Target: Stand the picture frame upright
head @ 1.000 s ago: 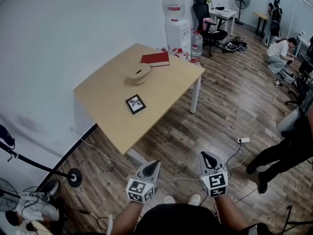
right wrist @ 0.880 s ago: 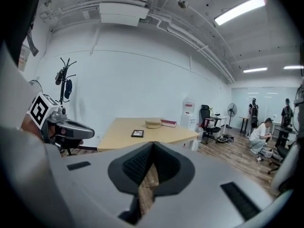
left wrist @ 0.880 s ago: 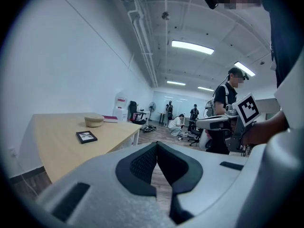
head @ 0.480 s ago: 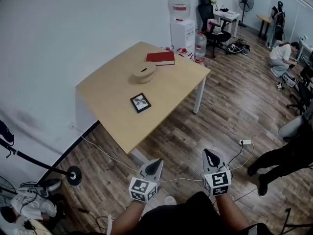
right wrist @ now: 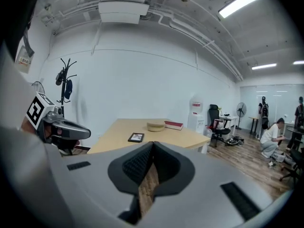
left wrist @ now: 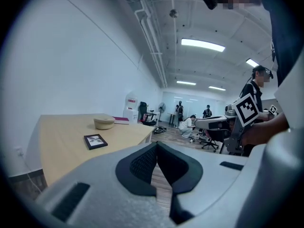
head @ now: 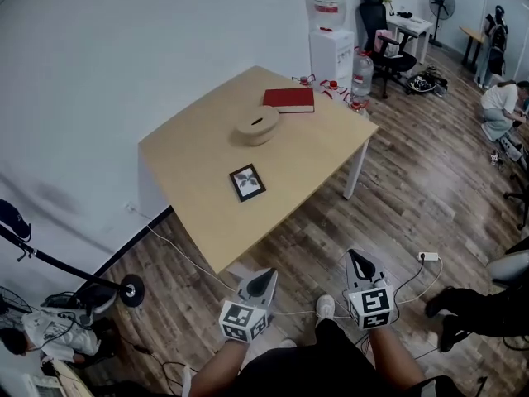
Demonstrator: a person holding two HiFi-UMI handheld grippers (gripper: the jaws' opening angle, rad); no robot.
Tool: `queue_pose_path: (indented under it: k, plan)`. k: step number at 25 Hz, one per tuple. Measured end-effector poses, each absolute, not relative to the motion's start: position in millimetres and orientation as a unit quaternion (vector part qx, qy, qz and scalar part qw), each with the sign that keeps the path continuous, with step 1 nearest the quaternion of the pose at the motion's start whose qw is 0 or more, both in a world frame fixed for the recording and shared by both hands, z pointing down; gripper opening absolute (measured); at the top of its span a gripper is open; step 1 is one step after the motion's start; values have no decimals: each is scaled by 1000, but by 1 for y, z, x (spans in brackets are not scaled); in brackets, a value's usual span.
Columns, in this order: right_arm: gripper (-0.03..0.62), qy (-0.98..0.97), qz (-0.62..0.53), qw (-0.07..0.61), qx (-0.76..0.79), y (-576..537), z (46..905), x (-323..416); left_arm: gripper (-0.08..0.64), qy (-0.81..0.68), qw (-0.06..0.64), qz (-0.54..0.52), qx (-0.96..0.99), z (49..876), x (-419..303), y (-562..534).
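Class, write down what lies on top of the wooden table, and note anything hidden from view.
On the table lie a picture frame, flat and face up, a round beige dish and a red book. The frame's back, pressed to the tabletop, is hidden.

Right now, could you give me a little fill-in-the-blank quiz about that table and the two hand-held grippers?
1. The picture frame lies ____ on the table.
2. The book near the table's far edge is ____ in colour.
3. The left gripper and the right gripper each have their fingers ____, with nothing between them.

Missing words: flat; red; shut.
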State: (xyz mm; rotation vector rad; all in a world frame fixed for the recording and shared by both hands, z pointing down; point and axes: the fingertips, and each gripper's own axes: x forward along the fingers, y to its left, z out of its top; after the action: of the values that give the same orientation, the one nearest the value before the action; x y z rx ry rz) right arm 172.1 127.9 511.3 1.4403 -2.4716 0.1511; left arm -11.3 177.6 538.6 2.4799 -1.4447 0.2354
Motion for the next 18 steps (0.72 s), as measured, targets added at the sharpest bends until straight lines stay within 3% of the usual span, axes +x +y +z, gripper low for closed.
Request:
queue_pose_path:
  k: [18]
  plan:
    - [9,-917,92,135,364,-37,528,162,-5,-586,144,107,790,541,1,46]
